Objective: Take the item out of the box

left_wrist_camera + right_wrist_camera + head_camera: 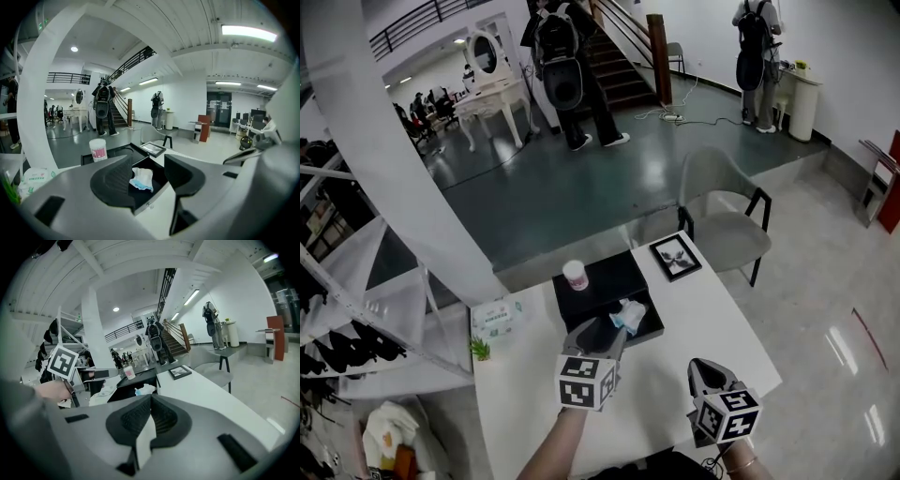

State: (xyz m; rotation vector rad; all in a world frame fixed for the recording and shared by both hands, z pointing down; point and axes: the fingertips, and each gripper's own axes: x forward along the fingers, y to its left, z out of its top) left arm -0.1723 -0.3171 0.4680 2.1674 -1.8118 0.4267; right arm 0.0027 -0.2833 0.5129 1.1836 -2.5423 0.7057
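Two jaws of the left gripper (149, 176) stand wide apart, gripping nothing, and aim down into the black box (602, 277) on the worktop (703, 323). The crumpled white-and-blue item (142, 178) lies just ahead between them, in the box's near right part. The right gripper (150, 401), its jaws together and empty, hangs farther back, so the left looks better placed.

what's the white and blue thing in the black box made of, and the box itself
White and blue thing: looks like soft cloth or paper, matte, crumpled into folds. Box: rigid black board or plastic, slight sheen, straight flat walls; which, I cannot tell.
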